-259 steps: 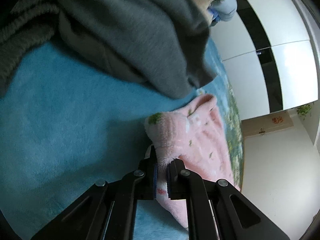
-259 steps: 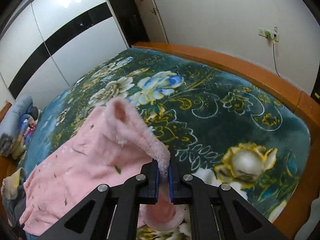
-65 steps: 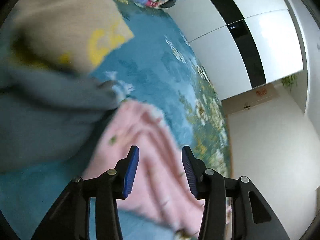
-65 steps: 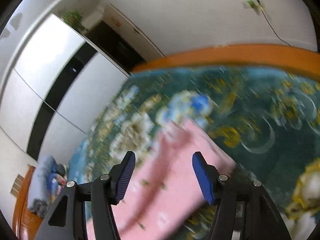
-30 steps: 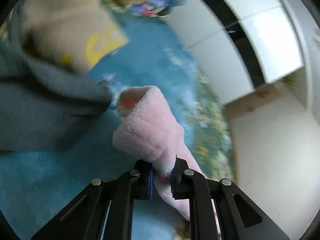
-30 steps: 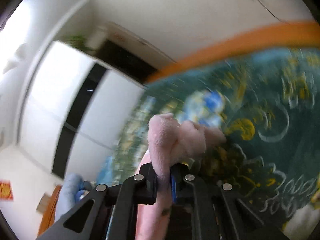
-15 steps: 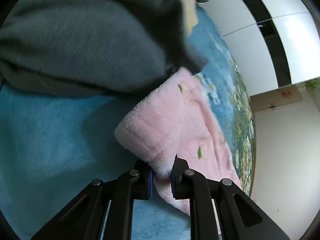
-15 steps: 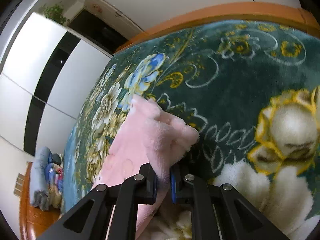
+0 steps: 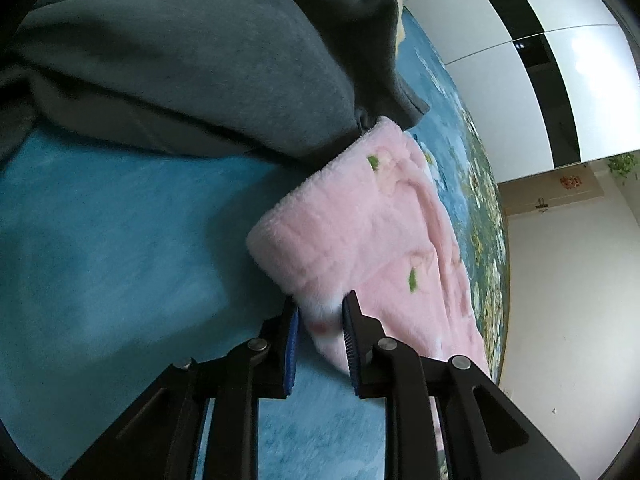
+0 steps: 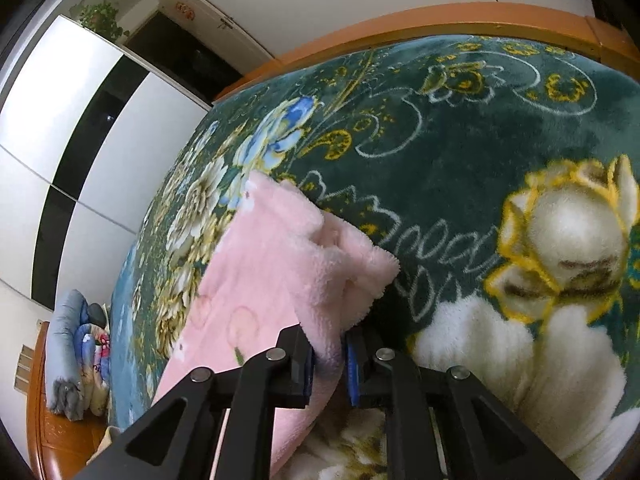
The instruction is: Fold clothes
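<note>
A fluffy pink garment (image 9: 372,240) with small green and pink prints lies folded along its length on the bed blanket (image 9: 120,264). My left gripper (image 9: 320,332) has its jaws slightly parted around one folded end of the garment. In the right wrist view the other end of the pink garment (image 10: 280,280) lies on the floral blanket (image 10: 460,140), and my right gripper (image 10: 328,356) is shut on its folded edge. Blue pads (image 9: 292,344) line the fingers.
A dark grey garment (image 9: 200,52) lies bunched just beyond the pink one, touching its far corner. Folded bedding (image 10: 68,356) is stacked at the headboard. The orange wooden bed frame (image 10: 440,20) borders the blanket. White and black wardrobe doors (image 9: 560,92) stand beyond.
Both grippers have lowered the pink garment's ends onto the blanket. My left jaws have parted a little around the fabric. The right jaws stay closed on it.
</note>
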{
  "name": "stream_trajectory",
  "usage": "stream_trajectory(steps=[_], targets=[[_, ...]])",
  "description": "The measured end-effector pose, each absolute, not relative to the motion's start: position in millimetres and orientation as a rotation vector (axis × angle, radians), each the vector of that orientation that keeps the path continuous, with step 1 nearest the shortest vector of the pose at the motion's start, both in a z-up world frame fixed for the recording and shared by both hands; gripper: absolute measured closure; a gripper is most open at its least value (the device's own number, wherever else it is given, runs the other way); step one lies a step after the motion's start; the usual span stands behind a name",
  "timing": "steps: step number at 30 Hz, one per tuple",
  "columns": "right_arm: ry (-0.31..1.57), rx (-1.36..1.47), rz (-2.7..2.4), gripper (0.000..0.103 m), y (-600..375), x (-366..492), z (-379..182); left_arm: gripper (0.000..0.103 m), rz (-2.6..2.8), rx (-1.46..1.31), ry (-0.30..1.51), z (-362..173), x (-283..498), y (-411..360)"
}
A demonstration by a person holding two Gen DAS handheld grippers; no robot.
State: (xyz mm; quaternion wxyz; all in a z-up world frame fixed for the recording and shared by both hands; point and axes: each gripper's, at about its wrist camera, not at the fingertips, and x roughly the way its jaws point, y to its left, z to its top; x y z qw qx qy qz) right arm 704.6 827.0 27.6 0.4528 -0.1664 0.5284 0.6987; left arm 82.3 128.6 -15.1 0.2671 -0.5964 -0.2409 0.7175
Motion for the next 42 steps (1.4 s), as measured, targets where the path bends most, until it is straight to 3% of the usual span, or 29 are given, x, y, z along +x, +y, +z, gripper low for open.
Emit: stream_trajectory(steps=[2,6,10,12,16,25,29,36,42], targets=[[1.333,-0.395,1.706,0.082,824.3,708.4,23.2,0.083,1.941,-1.599,-0.642,-10.6,88.4,119.4],[1.237,-0.275,1.648,0.065,803.6,726.1,42.8,0.083,2.027,-1.501,-0.531,12.6,106.5,101.9],[1.011,-0.235,1.688,0.064,777.5,718.9,93.0,0.081,2.097,-1.36,-0.373,37.2,119.6,116.8],[0.911,-0.277,1.821,0.063,762.1,684.0,121.1,0.075,2.114,-1.294,-0.303,47.9,124.7,128.6],[0.837,-0.553,2.09,0.051,714.5,566.8,108.6,0.071,2.073,-1.249,-0.222,46.3,133.0,175.0],[0.555,-1.205,2.501,0.048,604.3,323.5,51.9,0.071,2.083,-1.223,-0.1,27.3,141.0,218.7],[0.394,-1.269,2.537,0.048,588.8,281.3,43.5,0.069,2.12,-1.149,0.047,19.1,140.1,223.6],[0.038,-1.529,2.449,0.048,598.6,233.4,35.3,0.066,2.053,-1.212,0.005,-16.2,124.3,214.9],[0.006,-1.701,2.487,0.049,593.6,230.3,25.7,0.062,1.99,-1.177,-0.042,-22.1,119.0,206.5]])
